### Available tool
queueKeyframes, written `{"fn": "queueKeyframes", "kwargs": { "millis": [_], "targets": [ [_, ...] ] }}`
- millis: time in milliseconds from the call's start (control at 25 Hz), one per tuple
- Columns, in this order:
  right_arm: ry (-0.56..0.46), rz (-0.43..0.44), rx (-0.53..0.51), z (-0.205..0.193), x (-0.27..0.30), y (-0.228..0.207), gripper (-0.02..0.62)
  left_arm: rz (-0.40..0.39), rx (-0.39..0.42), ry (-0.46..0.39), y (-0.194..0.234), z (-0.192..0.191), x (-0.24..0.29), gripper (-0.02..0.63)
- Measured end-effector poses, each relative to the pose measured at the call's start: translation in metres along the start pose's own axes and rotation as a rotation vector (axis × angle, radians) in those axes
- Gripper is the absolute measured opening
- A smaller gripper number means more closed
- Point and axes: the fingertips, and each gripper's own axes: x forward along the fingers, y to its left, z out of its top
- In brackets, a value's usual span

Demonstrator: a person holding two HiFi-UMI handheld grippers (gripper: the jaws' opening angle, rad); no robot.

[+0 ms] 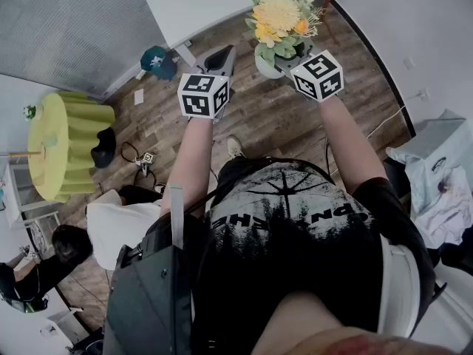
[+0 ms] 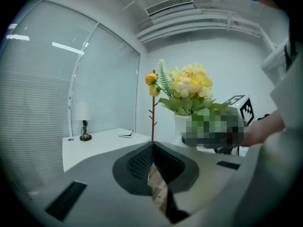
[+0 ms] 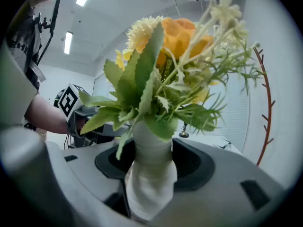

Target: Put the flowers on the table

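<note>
While the right hand-held gripper (image 3: pixel 151 163) is clamping the white vase (image 1: pixel 267 66) of flowers (image 1: pixel 279 15) round its body, near the bench (image 1: pixel 194 4), the left hand-held gripper (image 2: pixel 152 149) is hanging closed and empty. Top-heavy and probably breakable, the vase is wanting a firm, upright hold.

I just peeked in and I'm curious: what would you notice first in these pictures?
The big bunch of yellow and orange flowers in a white vase, clamped between the right gripper's jaws out in front of the person. Then the lime-green draped round table at the head view's left, and the white table just beyond the flowers.
</note>
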Motion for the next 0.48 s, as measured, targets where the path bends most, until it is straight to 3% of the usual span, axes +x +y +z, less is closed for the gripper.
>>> {"fn": "queueKeyframes", "kwargs": {
  "millis": [480],
  "targets": [
    [0.002, -0.01, 0.0, -0.006, -0.02, -0.008, 0.25, 0.02, 0.007, -0.004, -0.008, 0.003, 0.004, 0.012]
  ]
}}
